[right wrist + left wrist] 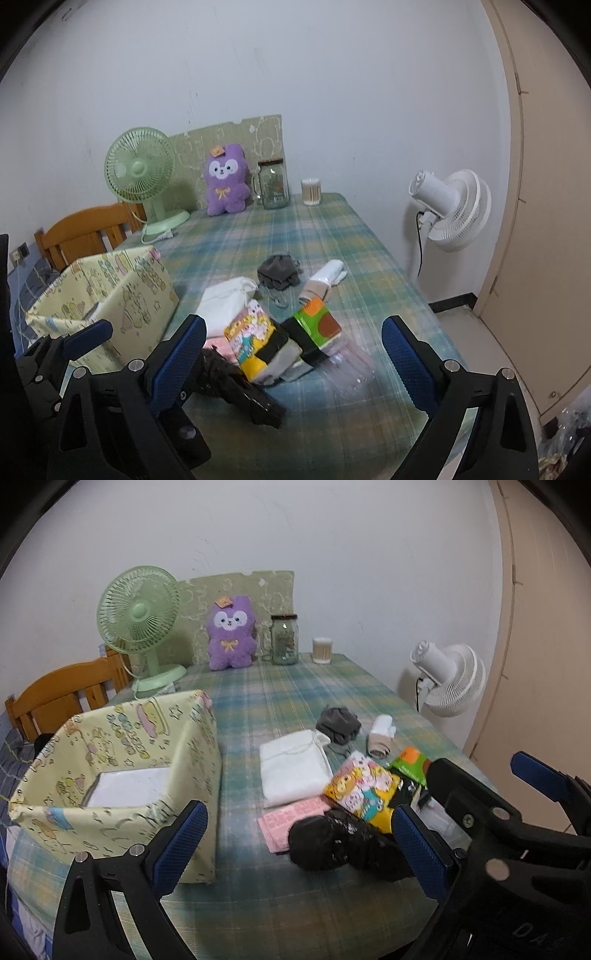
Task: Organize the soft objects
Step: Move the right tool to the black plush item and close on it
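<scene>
Both grippers are held spread, nothing gripped. Left gripper [301, 843]: a black bundle [332, 843] lies between and just ahead of its fingers, nearer the right pad. Right gripper [293, 354]: the yellow pack [251, 339] and green pack [316, 325] lie ahead between its fingers; the bundle sits by its left pad.

Beyond the tips: white cloth [293, 771], grey sock [338, 723], rolled sock [380, 736], pink sheet [291, 818]. The bin [122, 775] stands outside the left gripper's left finger, approx. level w/ the tips.

Handling (judged): all items light, soft, compressible.
- Bundle: film looks slick; to be pinched mid-body, across the narrow axis.
- Packs: crinkly, may slip; to be taken across the short sides.
- Cloth: will droop and unfold; to be gripped at the folded edge.
</scene>
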Demonstrator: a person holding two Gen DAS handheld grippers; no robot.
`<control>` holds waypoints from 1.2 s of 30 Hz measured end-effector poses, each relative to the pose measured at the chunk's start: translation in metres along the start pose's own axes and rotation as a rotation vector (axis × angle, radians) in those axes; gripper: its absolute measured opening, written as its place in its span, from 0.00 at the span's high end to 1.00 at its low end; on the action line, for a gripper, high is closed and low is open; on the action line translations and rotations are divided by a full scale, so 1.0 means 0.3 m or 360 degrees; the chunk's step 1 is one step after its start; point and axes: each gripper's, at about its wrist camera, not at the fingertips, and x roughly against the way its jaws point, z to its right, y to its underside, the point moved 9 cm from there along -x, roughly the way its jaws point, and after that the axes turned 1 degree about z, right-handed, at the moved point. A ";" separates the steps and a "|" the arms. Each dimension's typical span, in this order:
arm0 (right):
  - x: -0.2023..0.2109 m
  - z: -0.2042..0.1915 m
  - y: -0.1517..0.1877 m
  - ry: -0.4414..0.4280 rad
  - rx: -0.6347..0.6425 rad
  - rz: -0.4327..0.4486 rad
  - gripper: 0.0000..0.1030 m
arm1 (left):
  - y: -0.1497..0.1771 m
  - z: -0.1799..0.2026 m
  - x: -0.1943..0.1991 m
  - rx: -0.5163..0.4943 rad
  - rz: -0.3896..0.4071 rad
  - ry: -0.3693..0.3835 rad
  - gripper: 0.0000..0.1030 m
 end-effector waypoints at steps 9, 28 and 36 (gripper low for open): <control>-0.060 0.012 0.055 0.0002 -0.0006 -0.0089 0.09 | 0.053 0.036 -0.061 -0.0022 -0.0095 0.0023 0.06; -0.172 -0.027 0.081 -0.0067 0.0013 -0.0218 0.23 | 0.066 0.076 -0.129 -0.0025 -0.0111 0.0126 0.17; -0.221 -0.036 0.082 -0.0094 0.0021 -0.0268 0.43 | 0.061 0.103 -0.152 -0.0020 -0.0122 0.0189 0.29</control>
